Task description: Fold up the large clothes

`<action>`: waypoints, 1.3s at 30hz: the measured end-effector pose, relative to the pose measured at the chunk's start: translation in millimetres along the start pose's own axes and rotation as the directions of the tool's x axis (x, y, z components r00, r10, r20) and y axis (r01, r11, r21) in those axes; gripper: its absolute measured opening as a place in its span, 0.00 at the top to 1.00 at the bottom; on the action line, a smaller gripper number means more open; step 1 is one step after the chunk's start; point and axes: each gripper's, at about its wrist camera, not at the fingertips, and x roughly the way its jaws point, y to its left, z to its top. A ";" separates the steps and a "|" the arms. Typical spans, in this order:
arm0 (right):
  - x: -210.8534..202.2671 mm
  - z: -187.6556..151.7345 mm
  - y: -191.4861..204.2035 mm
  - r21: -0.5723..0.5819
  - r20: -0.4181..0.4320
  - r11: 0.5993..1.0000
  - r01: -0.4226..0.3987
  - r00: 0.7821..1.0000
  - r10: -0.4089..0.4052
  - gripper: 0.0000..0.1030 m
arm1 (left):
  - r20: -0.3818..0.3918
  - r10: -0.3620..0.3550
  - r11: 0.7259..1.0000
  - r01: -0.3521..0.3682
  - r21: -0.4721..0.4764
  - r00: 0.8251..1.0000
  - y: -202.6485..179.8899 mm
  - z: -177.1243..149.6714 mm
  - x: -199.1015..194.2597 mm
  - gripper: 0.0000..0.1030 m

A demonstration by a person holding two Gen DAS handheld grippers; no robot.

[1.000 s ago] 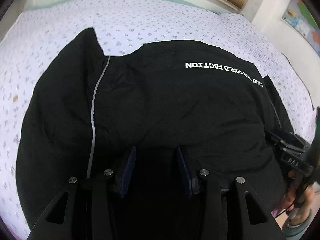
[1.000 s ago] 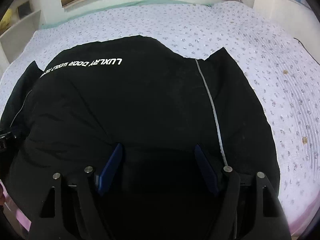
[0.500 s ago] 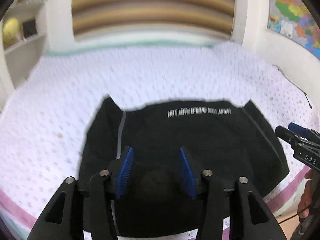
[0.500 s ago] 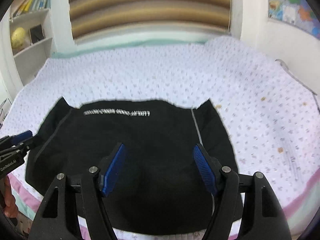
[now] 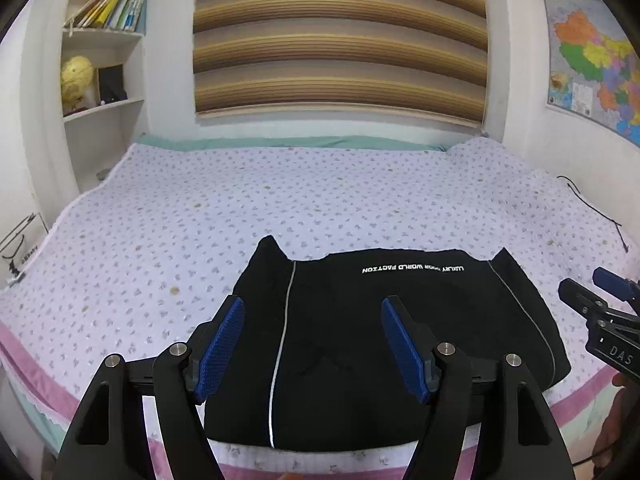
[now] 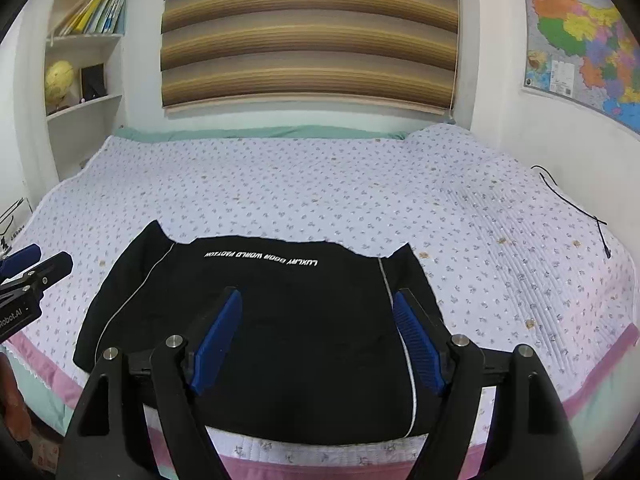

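garment near edge: the black garment lies at my bed's near edge, its front part hidden behind my left tongs
right tongs: cut off by the frame edge
books: titles too small to tell
map: right side cut off

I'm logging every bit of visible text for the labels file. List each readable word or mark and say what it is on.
"LUXURY DOOR WORLD FACTION", upside down: white print on the black garment.
"DAS": on the right gripper body, left wrist view.
"obot.AI", cut off by the frame edge: on the left gripper body, right wrist view.
Wall map, book spines, box at the bed's left edge: too small to read.
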 end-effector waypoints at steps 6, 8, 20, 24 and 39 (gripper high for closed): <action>7.0 -2.7 6.4 -0.009 -0.021 1.000 -0.006 1.000 0.006 0.22 | -0.012 0.004 1.000 -0.004 0.017 1.000 -5.3 -5.2 6.0 0.30; 10.7 -4.0 6.4 -0.009 -0.030 1.000 -0.002 1.000 0.002 0.22 | -0.020 0.002 1.000 -0.002 0.012 1.000 -7.3 -6.8 8.9 0.30; 32.0 -9.5 -7.3 0.035 -0.084 0.999 -0.001 0.996 0.004 0.22 | -0.040 -0.006 0.998 0.008 0.055 0.999 -23.9 -10.9 23.3 0.30; 32.4 -9.9 -8.2 0.030 -0.085 1.000 0.004 0.996 -0.002 0.22 | -0.050 -0.011 0.998 0.014 0.053 0.999 -26.1 -11.6 27.5 0.30; 33.8 -11.8 -5.8 0.013 -0.095 1.000 -0.011 0.995 0.012 0.22 | -0.050 0.009 0.999 -0.006 0.053 0.999 -19.8 -12.2 24.2 0.30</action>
